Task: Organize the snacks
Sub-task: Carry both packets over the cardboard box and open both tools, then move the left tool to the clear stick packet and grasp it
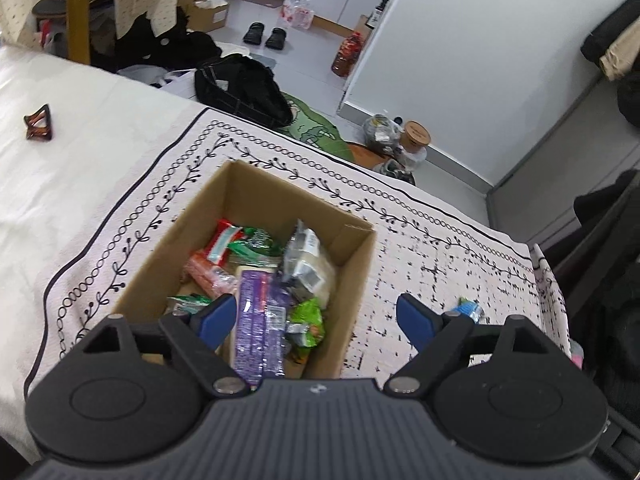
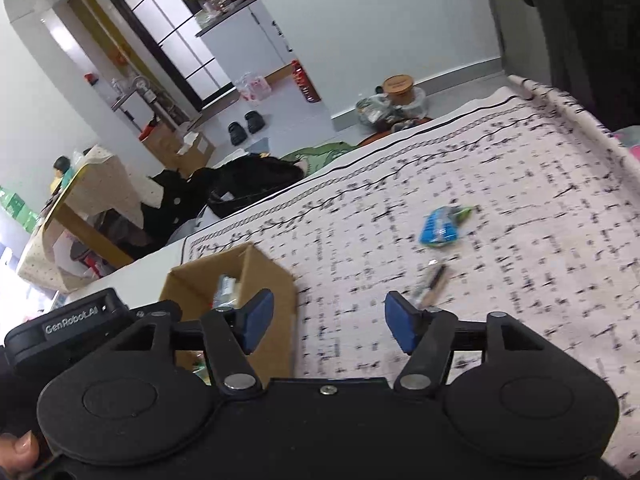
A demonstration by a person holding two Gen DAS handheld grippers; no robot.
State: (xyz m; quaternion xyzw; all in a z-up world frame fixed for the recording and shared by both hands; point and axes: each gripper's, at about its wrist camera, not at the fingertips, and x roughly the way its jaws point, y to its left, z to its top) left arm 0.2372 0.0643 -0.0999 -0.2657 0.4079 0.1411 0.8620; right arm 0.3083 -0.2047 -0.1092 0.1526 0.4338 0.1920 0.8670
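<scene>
A brown cardboard box sits on the patterned blanket and holds several snack packs, among them a purple pack, a green pack and a red pack. My left gripper hangs open over the box's near right corner, with nothing between its fingers. My right gripper is open too, just right of the box. A blue snack pack and a small dark stick-like pack lie on the blanket beyond it. The blue pack peeks out behind my left gripper's right finger.
The white blanket with black pattern covers the bed. A brown hair clip lies on the plain sheet at left. Past the bed's edge, a black bag, shoes and jars sit on the floor. A person's thumb shows at lower left.
</scene>
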